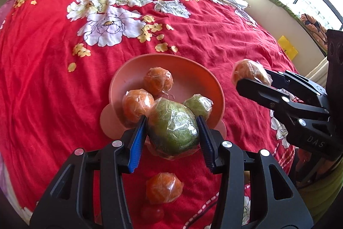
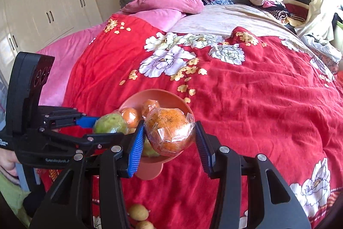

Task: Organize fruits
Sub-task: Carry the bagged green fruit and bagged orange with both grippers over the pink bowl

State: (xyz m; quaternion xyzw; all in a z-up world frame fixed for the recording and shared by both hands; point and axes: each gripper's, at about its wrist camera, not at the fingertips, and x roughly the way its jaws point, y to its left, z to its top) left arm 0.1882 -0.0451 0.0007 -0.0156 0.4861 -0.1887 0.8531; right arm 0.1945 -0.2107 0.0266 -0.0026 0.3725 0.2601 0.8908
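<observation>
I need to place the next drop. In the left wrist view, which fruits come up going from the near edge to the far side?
Small red fruit → loose wrapped orange → green fruit in the left gripper → orange in the pink bowl → far orange in the bowl.

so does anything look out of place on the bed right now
Yes. One plastic-wrapped orange fruit lies loose on the red floral bedspread, outside the pink plastic bowl, with a small red fruit beside it. Two small yellowish fruits also lie on the cover.
</observation>
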